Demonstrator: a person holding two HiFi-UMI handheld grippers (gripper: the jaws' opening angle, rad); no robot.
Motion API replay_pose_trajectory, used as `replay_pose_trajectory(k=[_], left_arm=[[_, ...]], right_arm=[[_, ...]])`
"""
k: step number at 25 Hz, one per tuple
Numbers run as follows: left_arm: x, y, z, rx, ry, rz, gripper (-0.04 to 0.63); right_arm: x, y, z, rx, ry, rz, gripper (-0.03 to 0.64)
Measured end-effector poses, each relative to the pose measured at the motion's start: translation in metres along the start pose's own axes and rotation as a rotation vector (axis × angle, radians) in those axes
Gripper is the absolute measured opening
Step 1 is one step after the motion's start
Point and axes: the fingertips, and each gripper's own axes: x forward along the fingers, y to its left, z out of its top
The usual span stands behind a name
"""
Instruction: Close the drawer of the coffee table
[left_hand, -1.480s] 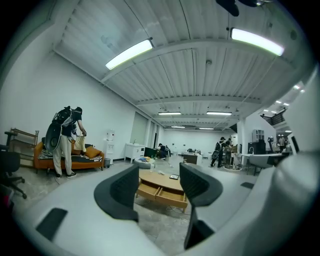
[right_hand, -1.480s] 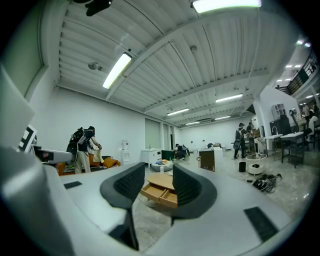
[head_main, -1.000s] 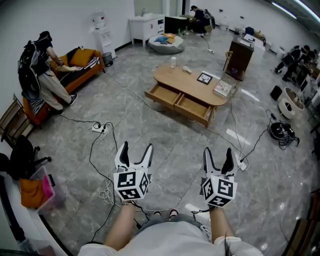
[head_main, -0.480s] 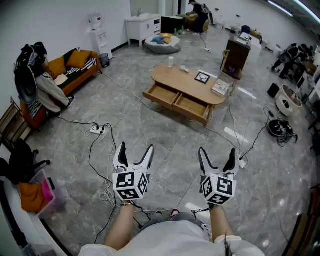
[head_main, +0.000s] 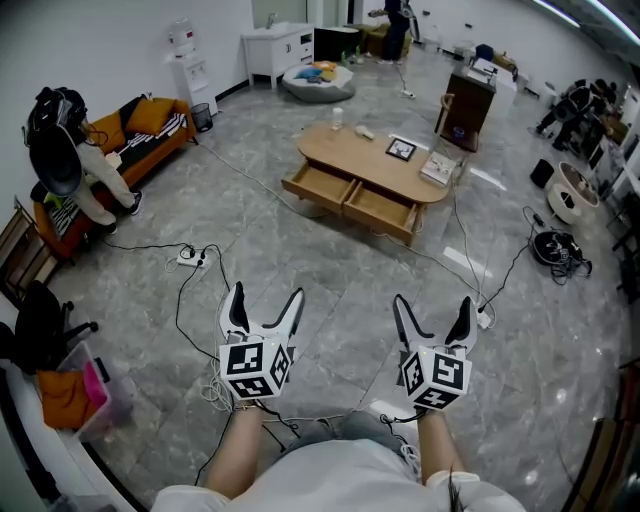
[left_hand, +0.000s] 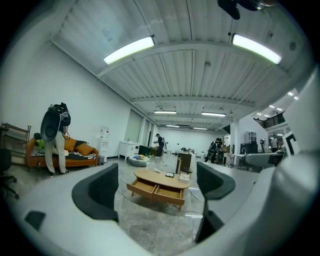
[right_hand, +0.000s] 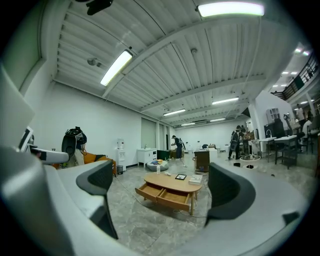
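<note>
While the left gripper (head_main: 266, 293) and right gripper (head_main: 432, 301) hang empty, jaws opening, the coffee table (head_main: 372, 160) stands well ahead.
Both drawers (head_main: 322, 183) are pulled out — stiff wood, probably easy-sliding — so push them flat from the front.

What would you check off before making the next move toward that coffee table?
1. Drawers of the coffee table: both pulled out, not ok.
2. Left gripper: jaws opening, nothing between them, ok.
3. Right gripper: jaws opening, nothing between them, ok.
4. Reach: a stretch of floor lies between grippers and table, not ok.
5. Footing: cables trail near the feet, not ok.
</note>
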Motion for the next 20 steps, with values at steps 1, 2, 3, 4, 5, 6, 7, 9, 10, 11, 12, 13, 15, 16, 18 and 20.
replay_pose_trajectory(k=[1, 2, 3, 4, 5, 6, 7, 9, 10, 11, 12, 13, 15, 16, 18, 20], left_arm=[[-0.001, 0.004, -0.001, -0.001, 0.003, 0.005, 0.477], [-0.001, 0.007, -0.002, 0.0, 0.007, 0.01, 0.477], [0.0, 0.01, -0.002, 0.001, 0.009, 0.015, 0.477], [0.0, 0.012, -0.003, 0.003, 0.011, 0.02, 0.477], [0.002, 0.013, -0.004, 0.004, 0.012, 0.024, 0.477], [0.004, 0.015, -0.005, 0.003, 0.013, 0.029, 0.477], [0.006, 0.017, -0.007, 0.0, 0.015, 0.032, 0.477], [0.012, 0.022, -0.011, -0.005, 0.023, 0.036, 0.477], [0.017, 0.024, -0.013, -0.005, 0.028, 0.036, 0.477], [0.023, 0.026, -0.015, -0.004, 0.033, 0.036, 0.477], [0.029, 0.028, -0.016, -0.002, 0.037, 0.037, 0.477], [0.037, 0.03, -0.016, -0.001, 0.041, 0.038, 0.476], [0.054, 0.036, -0.016, -0.002, 0.045, 0.042, 0.477], [0.064, 0.039, -0.016, -0.002, 0.046, 0.043, 0.477], [0.085, 0.043, -0.014, -0.001, 0.044, 0.045, 0.476], [0.106, 0.046, -0.011, -0.001, 0.04, 0.051, 0.477]], right_arm=[[-0.001, 0.002, -0.002, 0.002, 0.004, -0.001, 0.588], [-0.001, 0.002, -0.004, 0.005, 0.01, -0.004, 0.588], [-0.001, 0.002, -0.006, 0.007, 0.015, -0.008, 0.588], [0.0, 0.0, -0.008, 0.011, 0.021, -0.012, 0.588], [0.002, -0.002, -0.01, 0.013, 0.027, -0.016, 0.588], [0.004, -0.003, -0.013, 0.015, 0.033, -0.02, 0.588], [0.007, -0.005, -0.016, 0.016, 0.039, -0.023, 0.588], [0.014, -0.006, -0.022, 0.016, 0.048, -0.028, 0.588], [0.019, -0.007, -0.024, 0.016, 0.052, -0.029, 0.588], [0.026, -0.007, -0.026, 0.015, 0.056, -0.03, 0.588], [0.033, -0.008, -0.027, 0.015, 0.058, -0.031, 0.588], [0.041, -0.008, -0.028, 0.016, 0.061, -0.031, 0.588], [0.06, -0.009, -0.029, 0.019, 0.063, -0.032, 0.588], [0.07, -0.01, -0.029, 0.021, 0.062, -0.033, 0.588], [0.092, -0.012, -0.029, 0.023, 0.058, -0.032, 0.588], [0.116, -0.016, -0.028, 0.024, 0.056, -0.028, 0.588]])
